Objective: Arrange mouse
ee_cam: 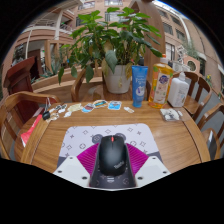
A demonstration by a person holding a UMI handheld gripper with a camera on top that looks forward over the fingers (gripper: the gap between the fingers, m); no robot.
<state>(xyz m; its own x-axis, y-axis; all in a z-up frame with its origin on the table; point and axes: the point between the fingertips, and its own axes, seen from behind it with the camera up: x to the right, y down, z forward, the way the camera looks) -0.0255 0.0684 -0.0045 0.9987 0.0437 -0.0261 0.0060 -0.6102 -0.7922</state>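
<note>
Mouse, black and rounded, sits between the two fingers of the gripper, over a white patterned mat that lies at the near edge of the wooden table. The magenta pads flank its sides closely, and the jaws appear drawn in to about the width of the mouse, seemingly pressing on both flanks, though the exact contact is hard to confirm from this angle. If the grip is only light, the smooth curved shell could slip or twist out as the gripper moves, leaving the mouse crooked on the mat or pushed toward the near edge of the table. A sideways drag could also ruffle or shift the mat itself. Toward the far edge of the table stand a potted plant, a blue tube, an orange bottle and a white container, with small cards in front of them; these are well apart from the mouse and seem unlikely to be hit unless the gripper travels far forward. Chairs stand around the table.
</note>
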